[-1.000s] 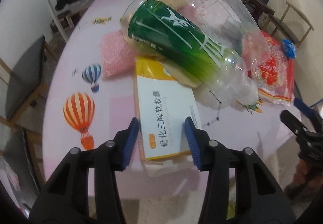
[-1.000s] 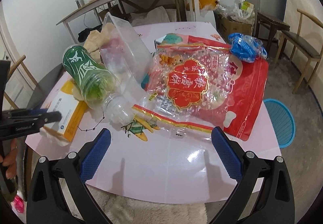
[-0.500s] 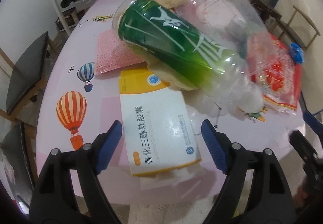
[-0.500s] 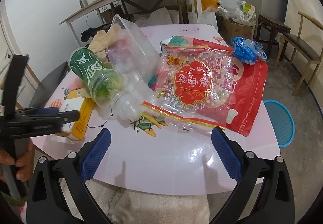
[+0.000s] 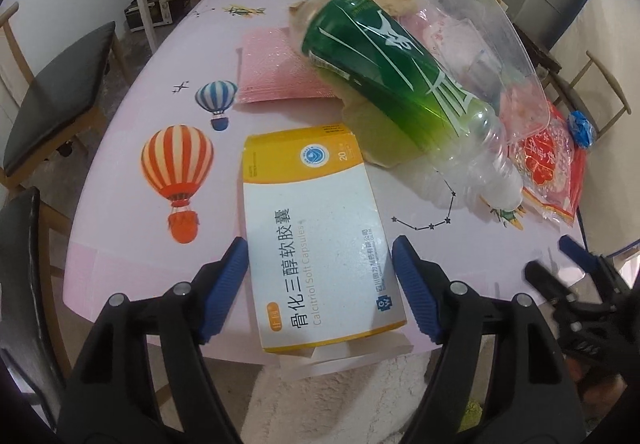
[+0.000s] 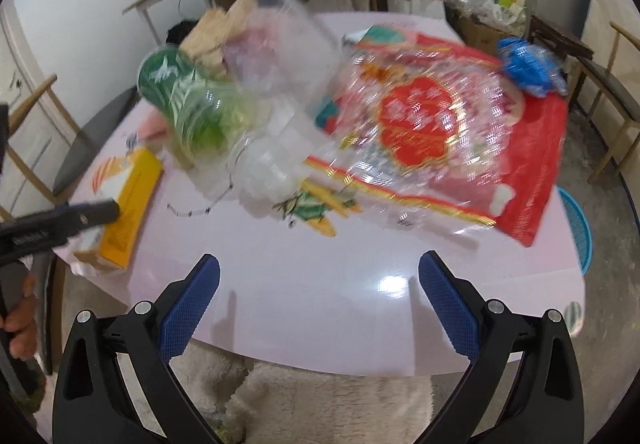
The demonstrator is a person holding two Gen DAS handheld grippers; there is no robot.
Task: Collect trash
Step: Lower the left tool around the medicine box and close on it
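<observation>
The left gripper (image 5: pixel 320 284) is released, its fingers (image 5: pixel 224 286) spread to either side of the near end of the medicine box (image 5: pixel 316 232); half a second ago they stood wider and farther back, and a second ago they were nearly clamped on it. This suggests a re-aligned approach, with no grasp yet. The box lies flat at the near tabletop (image 5: pixel 120 228) edge, overhanging slightly. The right gripper (image 6: pixel 320 308) is released and empty over bare tabletop. Beyond, the green bottle (image 5: pixel 396 84) lies tilted on clear plastic wrap (image 5: pixel 480 40), with the red bag (image 6: pixel 452 132) farther right. No trash is collected yet.
</observation>
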